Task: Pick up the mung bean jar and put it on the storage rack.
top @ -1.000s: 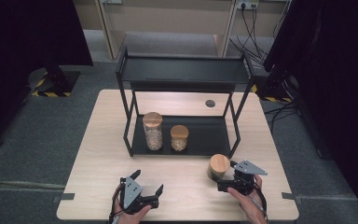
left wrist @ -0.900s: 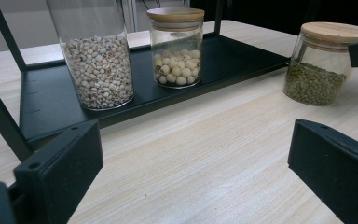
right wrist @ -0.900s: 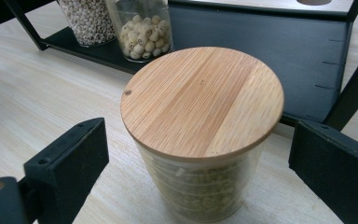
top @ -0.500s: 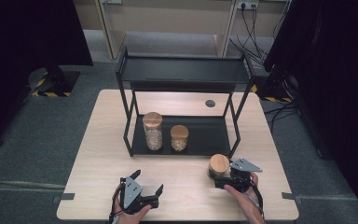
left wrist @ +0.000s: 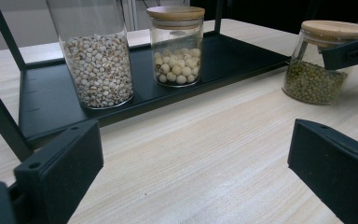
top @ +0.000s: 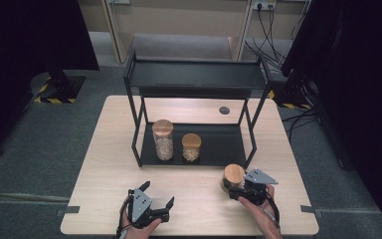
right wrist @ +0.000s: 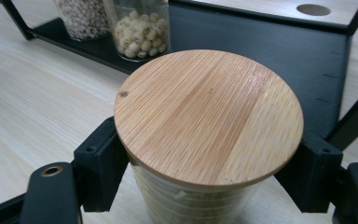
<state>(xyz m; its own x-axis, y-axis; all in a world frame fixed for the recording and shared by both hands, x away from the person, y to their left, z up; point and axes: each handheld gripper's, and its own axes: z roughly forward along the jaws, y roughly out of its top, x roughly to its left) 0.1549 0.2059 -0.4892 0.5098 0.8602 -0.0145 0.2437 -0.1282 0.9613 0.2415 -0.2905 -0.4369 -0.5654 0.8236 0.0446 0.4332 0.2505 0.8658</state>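
High view, left to right: the left gripper (top: 155, 209) idles with jaws spread on the pale wooden bench (top: 104, 164). The right gripper (top: 238, 191) has just been closing and now clamps the bamboo-lidded glass jar of green beans (top: 233, 175), standing before the black metal shelf rack (top: 214, 142). The grasp looks secured, ready for lifting.

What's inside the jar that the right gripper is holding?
Small green beans fill the lower part of the jar, seen through its glass from the left gripper view. A wooden lid covers the top, so from above the contents are hidden. The right gripper is shut on the jar.
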